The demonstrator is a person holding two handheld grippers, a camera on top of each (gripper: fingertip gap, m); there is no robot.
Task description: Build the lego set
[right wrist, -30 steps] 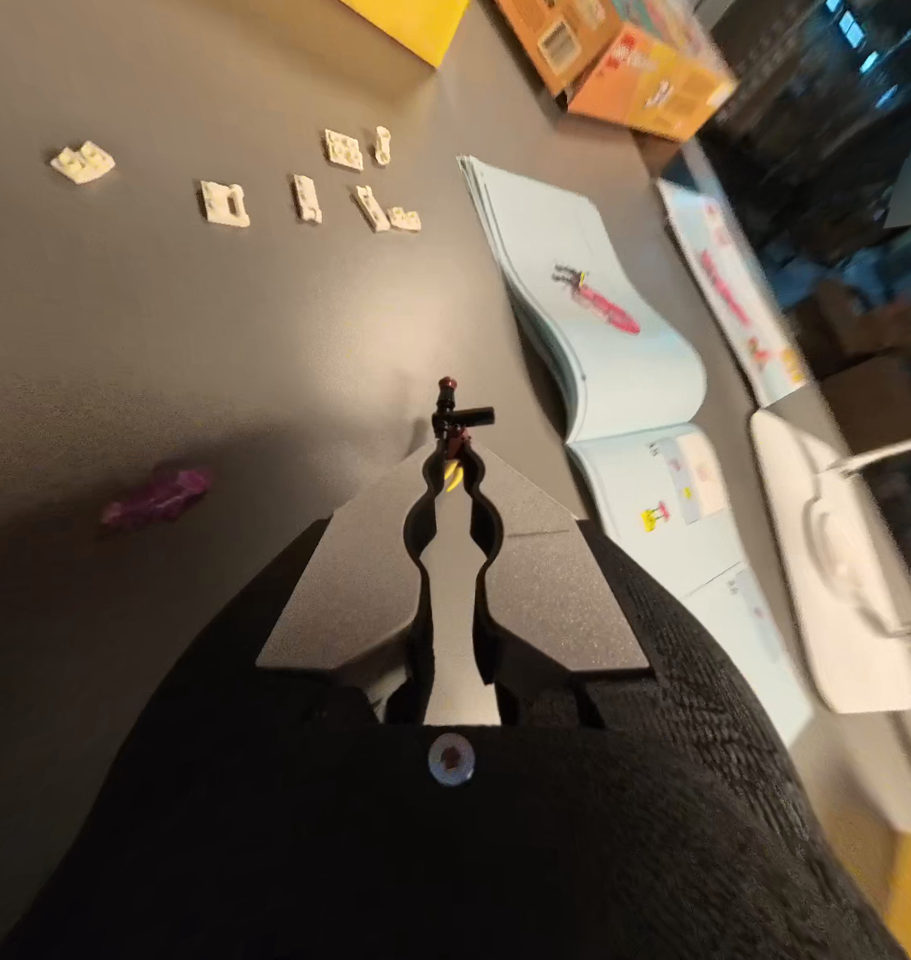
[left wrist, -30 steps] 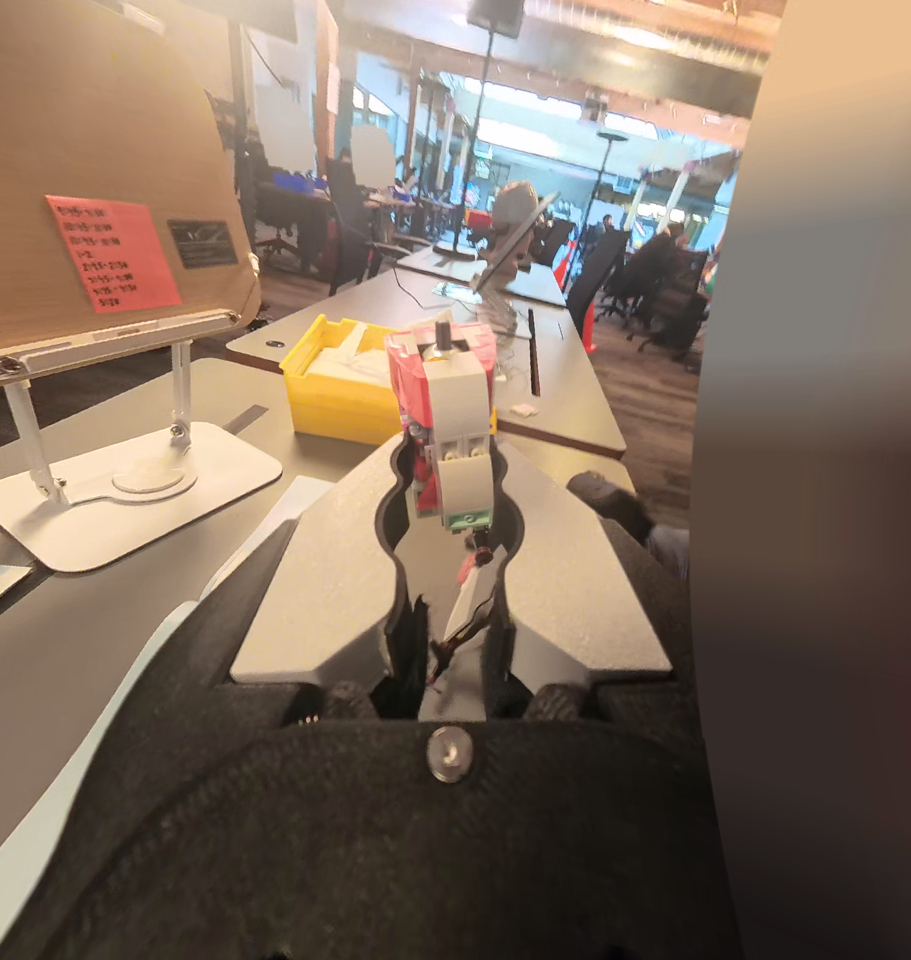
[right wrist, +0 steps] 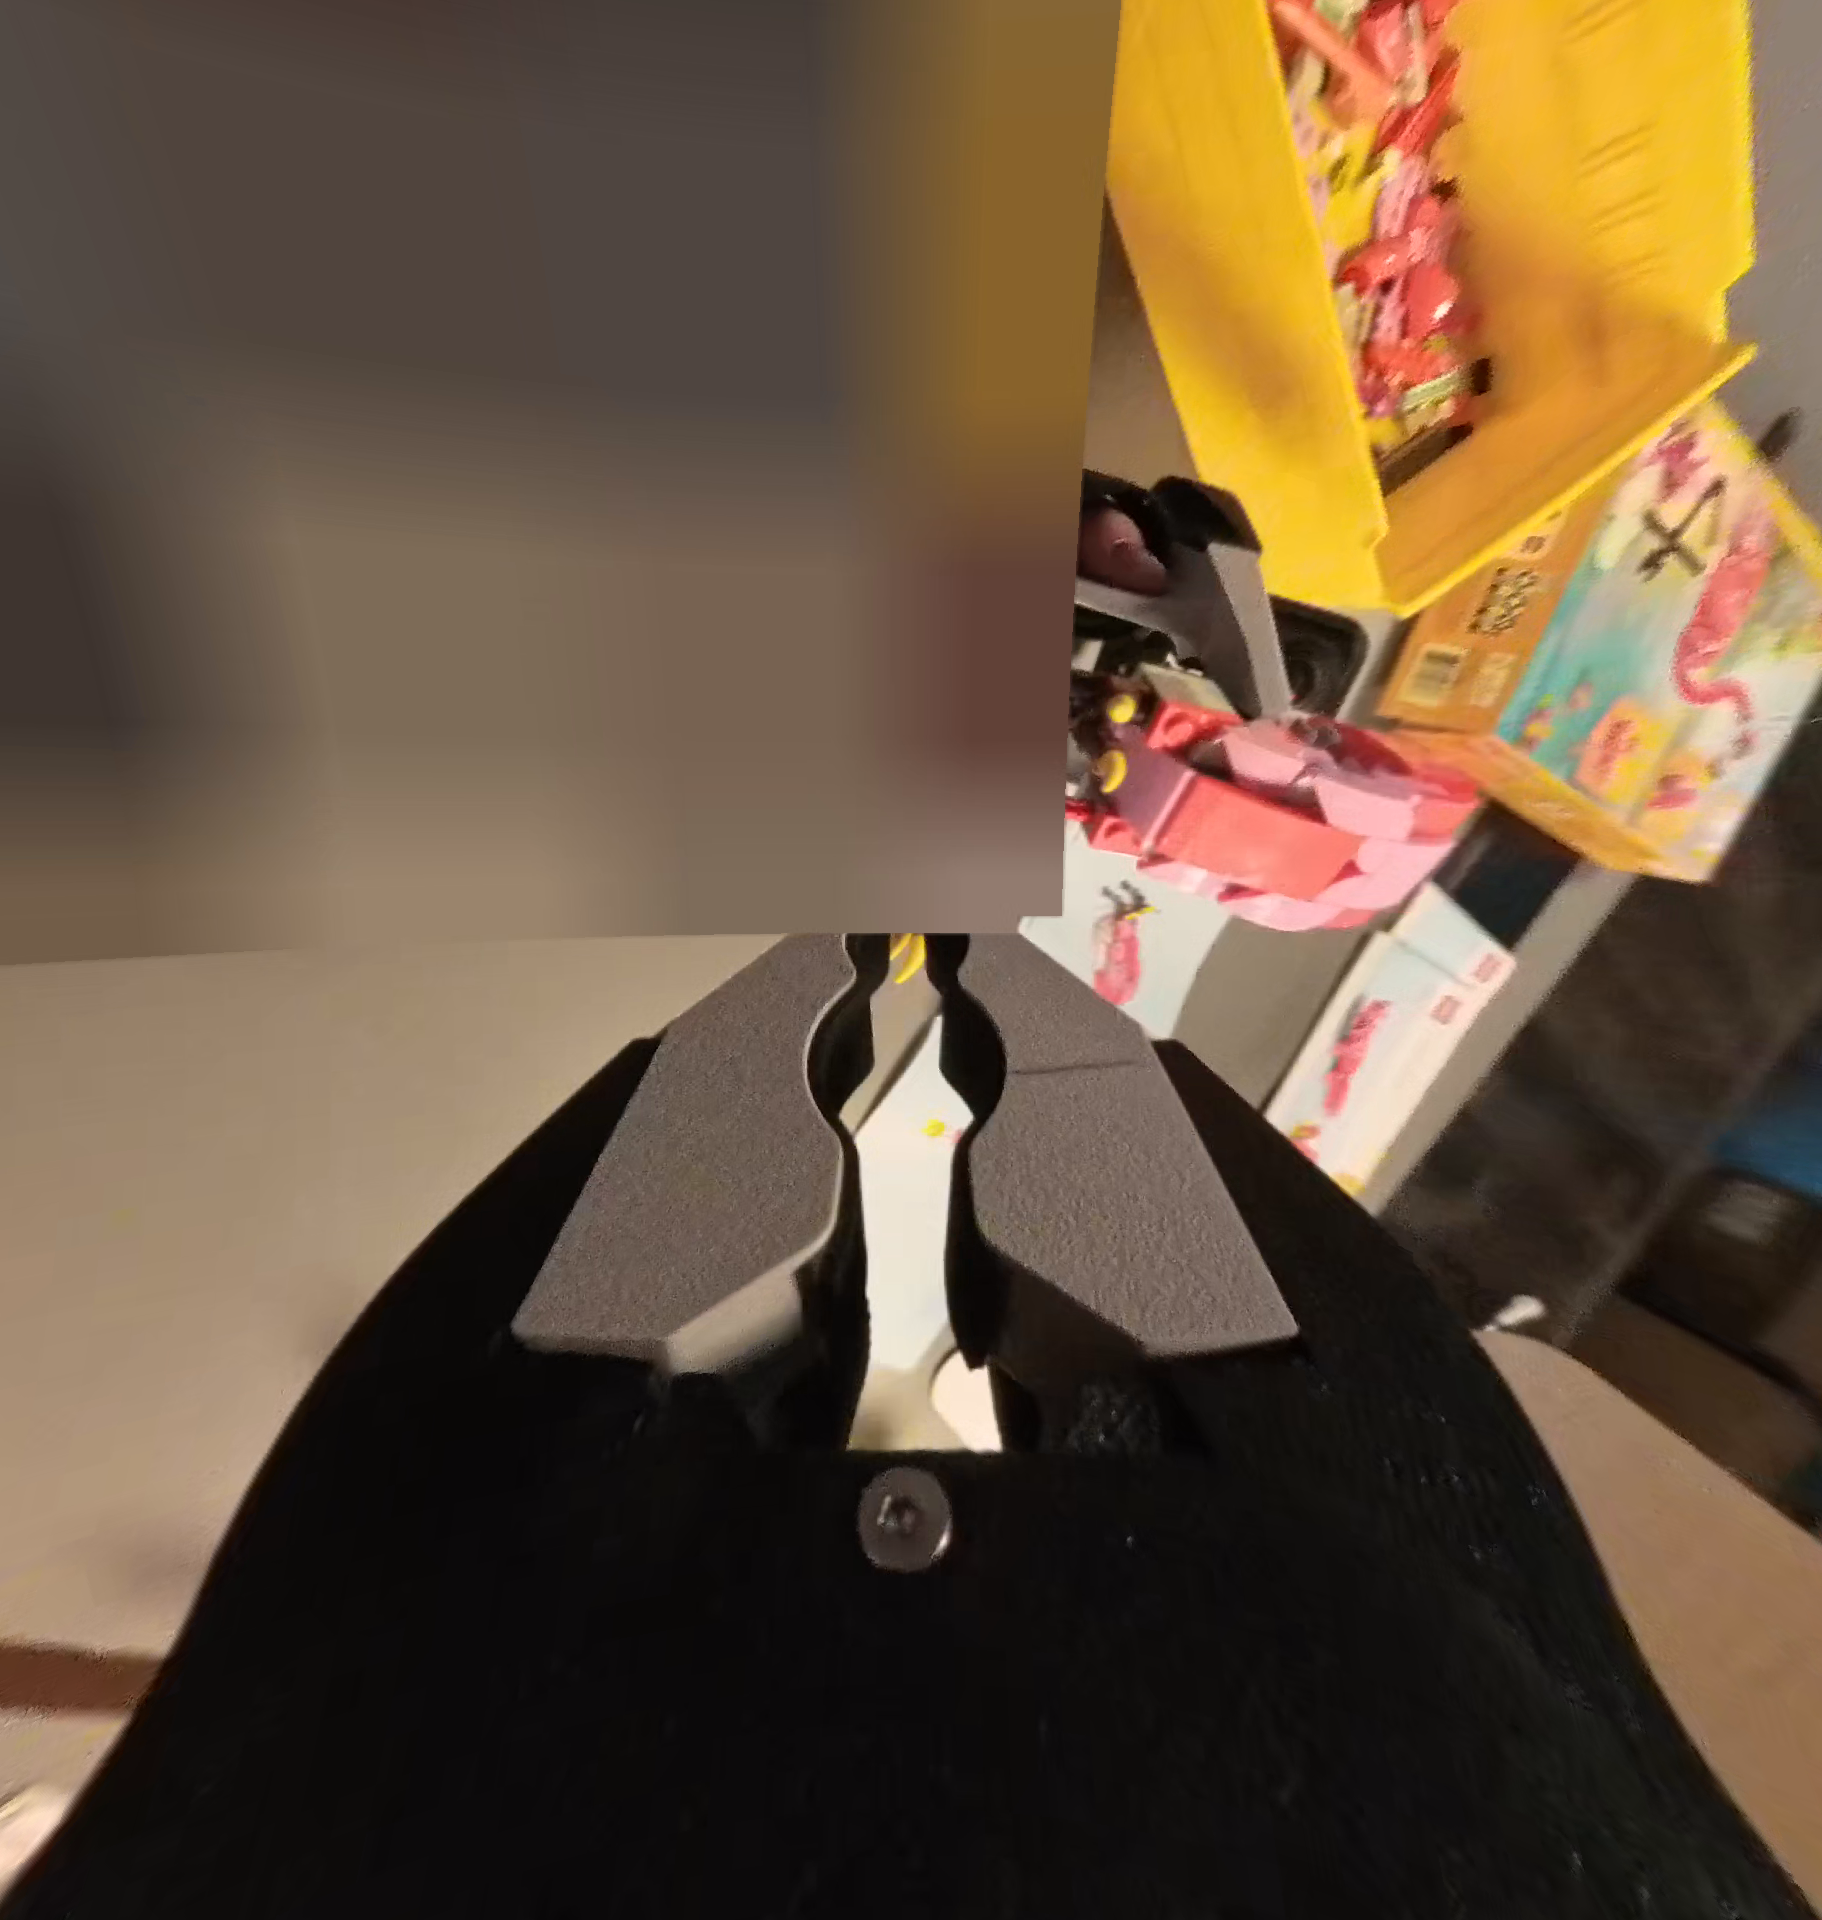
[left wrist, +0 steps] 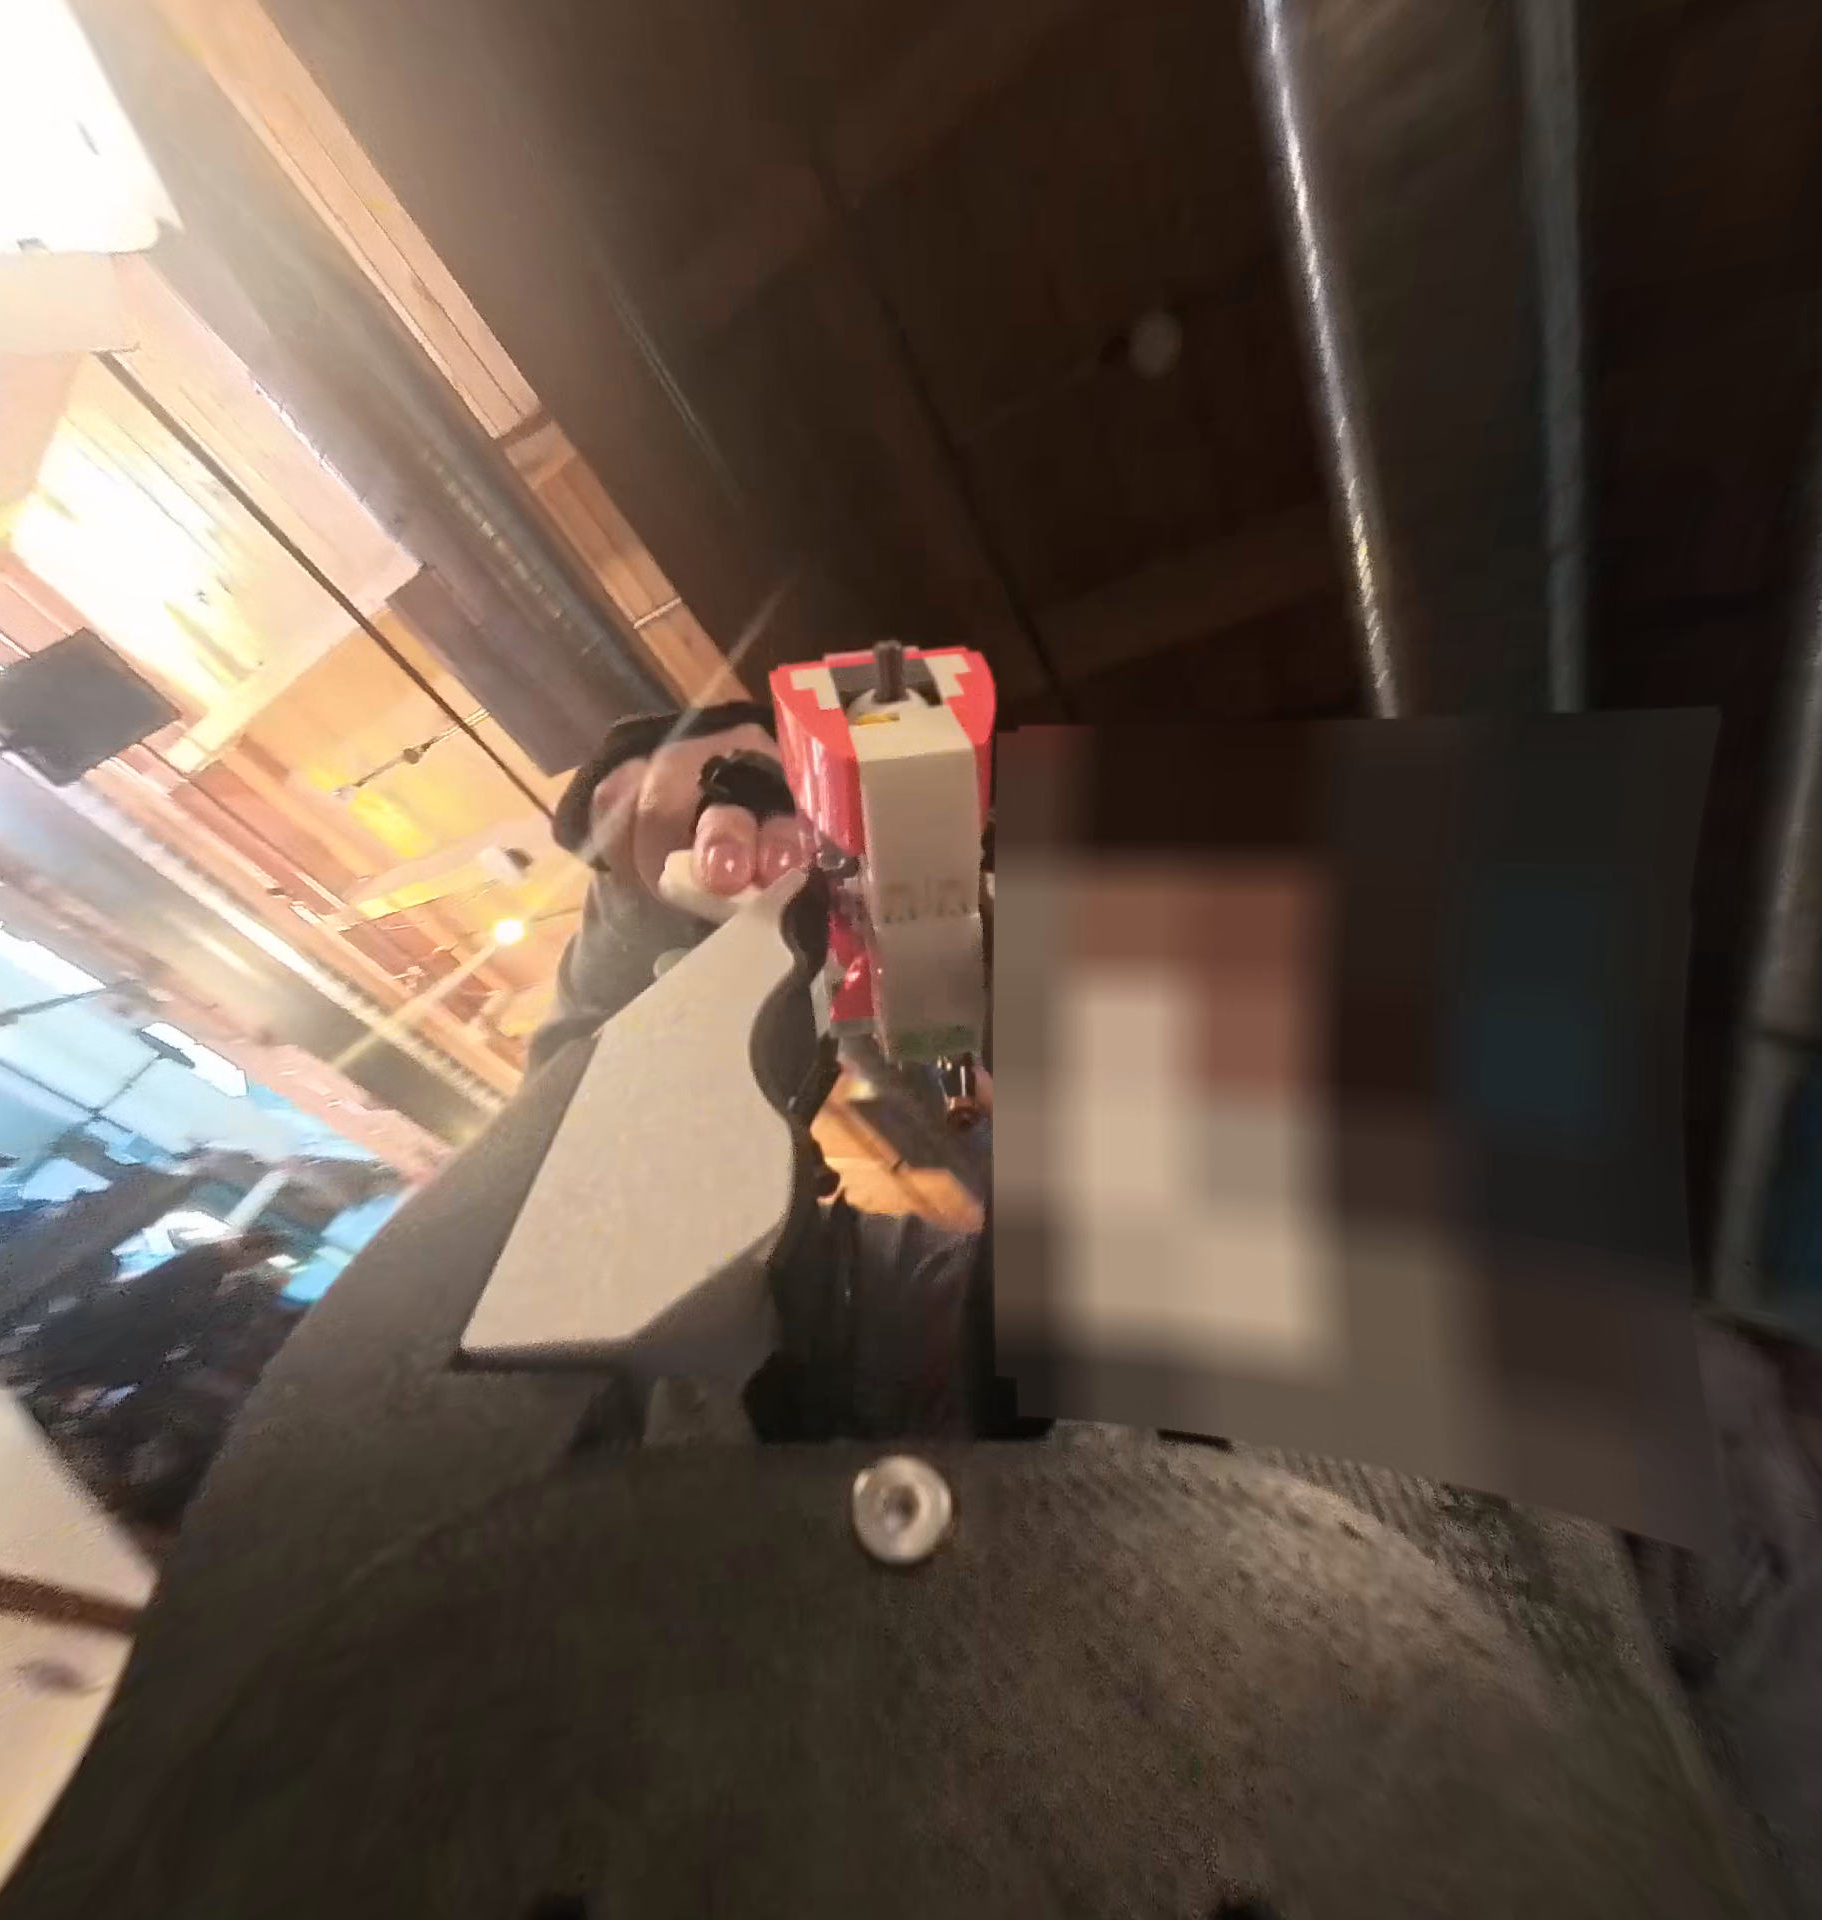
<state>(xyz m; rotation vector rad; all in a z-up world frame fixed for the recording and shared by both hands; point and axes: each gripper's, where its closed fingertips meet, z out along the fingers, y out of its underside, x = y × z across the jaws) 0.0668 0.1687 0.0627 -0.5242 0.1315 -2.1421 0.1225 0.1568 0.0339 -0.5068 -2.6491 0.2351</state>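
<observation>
Two grey fingers of the left gripper point(left wrist: 891, 914) close around a red, pink and white brick-built toy model point(left wrist: 902, 821), which stands up between them with a small dark peg on top; only the left finger point(left wrist: 678, 1091) is plain, the other being under a mosaic patch, so contact on that side cannot be told. Just beside the model's left flank a person's hand point(left wrist: 678, 831) curls its fingertips against the finger's tip. Behind it all runs a wooden-beamed ceiling point(left wrist: 1042, 364) with dark pipes point(left wrist: 1333, 364). The right gripper point(right wrist: 905, 951) has its grey fingers drawn close, leaving a narrow slit, and a tiny yellow curved piece point(right wrist: 902, 961) sits between the tips — the tips themselves run under a blur patch, so whether they press on it cannot be told. Farther off in the right wrist view the same brick model point(right wrist: 1291, 821) shows held out by the other gripper, above open pale-blue instruction pages point(right wrist: 1125, 956). Beyond lie a yellow plastic bin of loose bricks point(right wrist: 1250, 343) and an orange and teal toy box point(right wrist: 1634, 665) — all on a grey table point(right wrist: 263, 1143).
</observation>
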